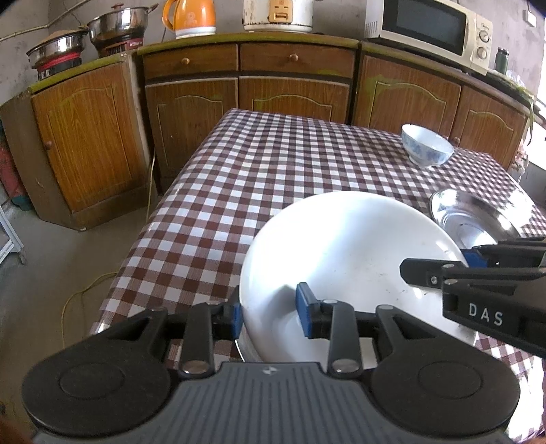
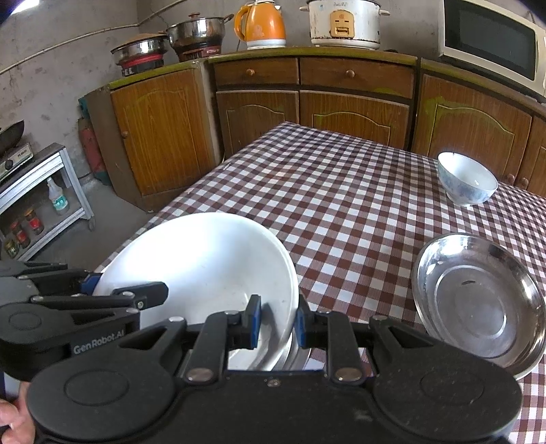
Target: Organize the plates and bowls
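Note:
A large white bowl (image 1: 341, 252) sits at the near edge of the checked table (image 1: 259, 164), on a metal dish whose rim shows under it. My left gripper (image 1: 271, 312) straddles the bowl's left rim, one pad inside and one outside, with a gap showing. My right gripper (image 2: 277, 319) pinches the bowl's right rim (image 2: 204, 259) between its blue pads. A steel plate (image 2: 477, 307) lies to the right. A small blue-patterned bowl (image 2: 465, 182) stands at the far right.
Wooden cabinets (image 1: 293, 92) stand behind the table, carrying pots, an orange kettle (image 1: 189, 17), a rice cooker and a microwave (image 1: 430, 30). A low shelf with bottles (image 2: 41, 205) stands on the floor at the left.

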{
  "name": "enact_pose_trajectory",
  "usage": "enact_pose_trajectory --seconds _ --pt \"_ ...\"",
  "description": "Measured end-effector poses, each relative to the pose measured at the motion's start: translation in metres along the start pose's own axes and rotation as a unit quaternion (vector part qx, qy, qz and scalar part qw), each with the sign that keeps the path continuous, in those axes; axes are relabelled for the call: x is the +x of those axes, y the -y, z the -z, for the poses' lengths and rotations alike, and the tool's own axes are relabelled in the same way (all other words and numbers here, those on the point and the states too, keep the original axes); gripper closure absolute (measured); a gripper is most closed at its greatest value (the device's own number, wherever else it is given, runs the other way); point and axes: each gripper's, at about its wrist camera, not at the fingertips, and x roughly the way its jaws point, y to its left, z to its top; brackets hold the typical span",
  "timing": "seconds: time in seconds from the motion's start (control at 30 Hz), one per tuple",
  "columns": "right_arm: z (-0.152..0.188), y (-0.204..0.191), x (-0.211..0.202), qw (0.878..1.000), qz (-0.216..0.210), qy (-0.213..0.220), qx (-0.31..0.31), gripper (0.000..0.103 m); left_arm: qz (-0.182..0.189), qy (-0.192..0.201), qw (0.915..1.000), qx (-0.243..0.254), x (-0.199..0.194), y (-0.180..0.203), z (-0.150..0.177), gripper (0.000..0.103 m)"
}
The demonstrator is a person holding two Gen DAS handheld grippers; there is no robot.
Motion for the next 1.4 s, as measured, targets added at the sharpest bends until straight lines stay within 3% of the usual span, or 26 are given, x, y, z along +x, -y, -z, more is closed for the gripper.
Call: enact_pose_trajectory --seconds 0.63,0.83,1.0,1.27,1.4 --pt "0.005 -0.001 0.013 1.0 0.006 -0.015 -0.008 0.078 -0.009 -0.014 0.9998 0.013 0.01 0.001 0.007 0.07" --pt "0.004 -0.005 0.016 1.0 0.009 -0.011 -0.013 0.079 0.014 -0.014 0.9998 0.001 0.014 -0.001 0.005 0.074" --pt "0.003 -0.002 0.019 0.999 0.031 -0.008 -0.026 0.077 0.008 -0.011 0.9999 -0.005 0.015 -0.002 0.003 0.074" --pt "0.002 0.009 0.009 1.0 0.025 0.002 -0.019 0.077 -0.002 -0.004 0.9999 -0.013 0.008 -0.01 0.002 0.074" --pt "0.009 0.006 0.014 0.999 0.024 -0.013 -0.029 0.076 0.0 0.0 0.9999 -0.017 0.005 -0.011 0.001 0.074"
